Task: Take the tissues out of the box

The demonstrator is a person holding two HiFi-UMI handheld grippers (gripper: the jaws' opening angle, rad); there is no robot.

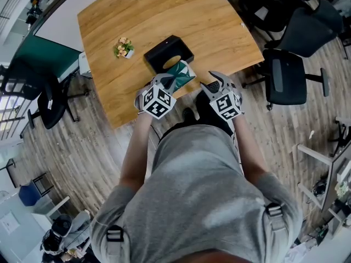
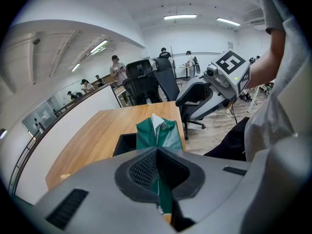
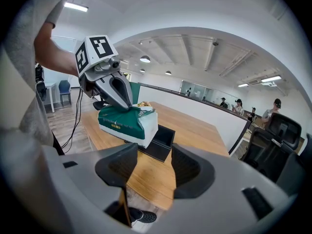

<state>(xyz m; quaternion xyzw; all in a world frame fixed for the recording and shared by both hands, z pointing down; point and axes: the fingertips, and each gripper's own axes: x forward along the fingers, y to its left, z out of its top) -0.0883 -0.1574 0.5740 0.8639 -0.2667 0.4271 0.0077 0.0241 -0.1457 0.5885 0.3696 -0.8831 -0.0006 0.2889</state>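
The green and white tissue pack point(image 1: 179, 74) hangs lifted out over the near end of the black box point(image 1: 169, 52) on the wooden table point(image 1: 131, 15). My left gripper point(image 1: 164, 84) is shut on the pack's green wrapper point(image 2: 159, 134), which runs down between its pads. In the right gripper view the pack point(image 3: 127, 123) hangs tilted from the left gripper point(image 3: 117, 94) just above the open box point(image 3: 163, 143). My right gripper point(image 1: 216, 81) is open and empty, held off the table's near edge to the right of the pack, with a wide gap between its pads point(image 3: 152, 167).
A small pot of flowers point(image 1: 124, 47) stands on the table left of the box. Office chairs point(image 1: 285, 75) stand to the right of the table and a dark chair point(image 1: 49, 100) to the left. People stand far back in the room.
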